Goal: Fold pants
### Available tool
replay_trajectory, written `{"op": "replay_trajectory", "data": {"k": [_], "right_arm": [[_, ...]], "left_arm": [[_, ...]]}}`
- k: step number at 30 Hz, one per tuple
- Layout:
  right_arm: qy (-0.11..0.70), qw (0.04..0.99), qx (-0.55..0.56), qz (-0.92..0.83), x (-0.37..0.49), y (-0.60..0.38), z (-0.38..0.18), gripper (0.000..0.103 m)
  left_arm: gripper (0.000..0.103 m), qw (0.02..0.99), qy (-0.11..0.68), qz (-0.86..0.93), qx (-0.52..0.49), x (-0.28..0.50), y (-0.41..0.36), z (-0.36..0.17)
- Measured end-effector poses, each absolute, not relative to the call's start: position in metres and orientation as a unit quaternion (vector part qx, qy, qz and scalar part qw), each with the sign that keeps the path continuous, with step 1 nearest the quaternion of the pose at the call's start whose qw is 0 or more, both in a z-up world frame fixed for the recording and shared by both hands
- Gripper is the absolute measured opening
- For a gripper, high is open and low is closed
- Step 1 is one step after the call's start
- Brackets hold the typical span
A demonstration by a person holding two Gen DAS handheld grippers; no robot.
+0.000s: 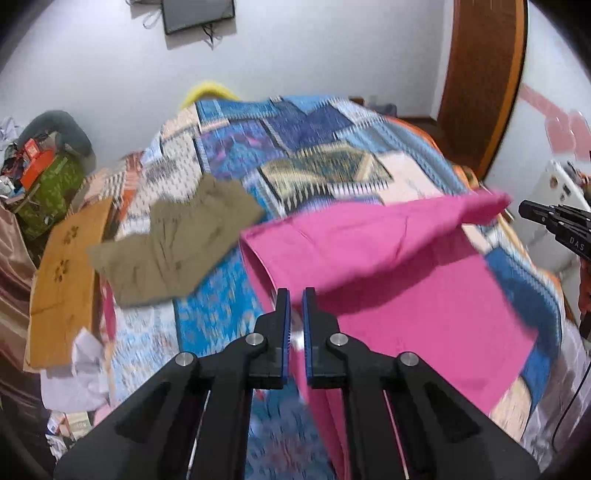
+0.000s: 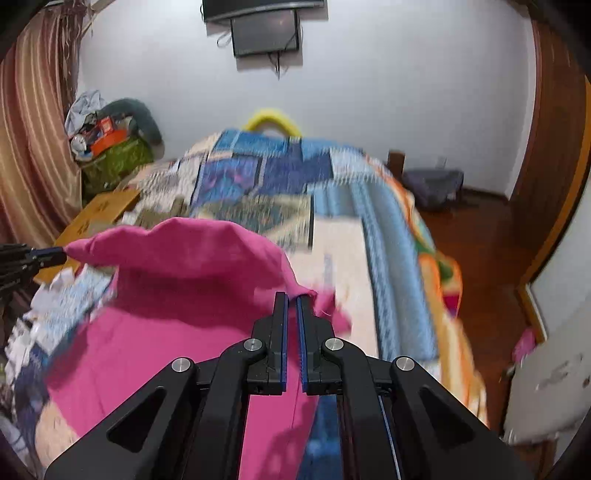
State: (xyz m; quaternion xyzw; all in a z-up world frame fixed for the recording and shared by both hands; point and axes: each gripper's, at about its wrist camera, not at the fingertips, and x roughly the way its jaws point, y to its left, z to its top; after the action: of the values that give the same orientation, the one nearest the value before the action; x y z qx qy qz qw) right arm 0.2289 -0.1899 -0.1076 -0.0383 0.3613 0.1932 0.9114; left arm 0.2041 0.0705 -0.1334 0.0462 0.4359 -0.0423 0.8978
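The pink pants (image 1: pixel 388 266) lay across the near part of the bed (image 1: pixel 314 155), on a patchwork quilt (image 1: pixel 221 306) of blue, white and tan blocks. One edge of the cloth was lifted off the quilt and hung in the air between the two tools, while the rest stayed flat below it.

The left tool (image 1: pixel 295 295) was clenched on the pink cloth, with fabric running between its blue-lined fingers (image 1: pixel 284 321) and trailing down toward the camera. Seen from the right wrist, this same tool (image 2: pixel 61 254) came in at the left edge and pinched a pointed corner of the pants.

The right tool (image 2: pixel 291 299) was also clenched on the pants (image 2: pixel 192 266), its jaws nearly together with a thin fold of pink between them and a loose flap just to their right. In the left wrist view the right tool (image 1: pixel 532 212) showed at the right edge, near the raised pink corner, though blur hid the grip itself there.

An olive-brown garment (image 1: pixel 173 243) lay crumpled on the quilt to the left of the pants, well apart from both tools. A flat cardboard box (image 1: pixel 62 280) sat at the left side of the bed. A dark screen (image 2: pixel 264 31) hung on the white wall beyond the bed, and a striped curtain (image 2: pixel 33 122) hung at the left.
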Motion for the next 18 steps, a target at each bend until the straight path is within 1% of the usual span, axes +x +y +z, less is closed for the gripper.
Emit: {"op": "replay_trajectory", "data": {"k": [4,9,12,13,14,15,16,17,18], "right_arm": [[0.396,0.897,-0.044,0.192,0.199,-0.197,-0.137,0.004],[0.425,0.879,-0.095,0.195,0.168,-0.193,-0.162,0.004],[0.419,0.875,-0.132,0.203,0.153,-0.185,-0.162,0.006],[0.414,0.876,-0.140,0.206,0.150,-0.181,-0.160,0.007],[0.409,0.876,-0.143,0.210,0.149,-0.178,-0.159,0.011],[0.405,0.877,-0.143,0.215,0.149,-0.175,-0.157,0.020],[0.401,0.878,-0.140,0.221,0.151,-0.171,-0.155,0.027],[0.397,0.879,-0.135,0.227,0.152,-0.168,-0.153,0.040],[0.392,0.880,-0.129,0.234,0.154,-0.164,-0.153,0.051]], "left_arm": [[0.006,0.879,0.471,-0.053,0.053,0.177,0.071,-0.162],[0.006,0.877,0.470,-0.056,0.079,0.162,0.068,-0.166],[0.011,0.882,0.457,-0.062,0.097,0.165,0.060,-0.156],[0.015,0.882,0.455,-0.065,0.100,0.168,0.057,-0.153],[0.021,0.883,0.454,-0.068,0.102,0.171,0.054,-0.151],[0.025,0.883,0.452,-0.072,0.105,0.174,0.051,-0.150],[0.032,0.883,0.451,-0.077,0.108,0.178,0.045,-0.149],[0.037,0.882,0.450,-0.084,0.110,0.182,0.040,-0.149],[0.039,0.881,0.451,-0.090,0.109,0.185,0.036,-0.150]]}}
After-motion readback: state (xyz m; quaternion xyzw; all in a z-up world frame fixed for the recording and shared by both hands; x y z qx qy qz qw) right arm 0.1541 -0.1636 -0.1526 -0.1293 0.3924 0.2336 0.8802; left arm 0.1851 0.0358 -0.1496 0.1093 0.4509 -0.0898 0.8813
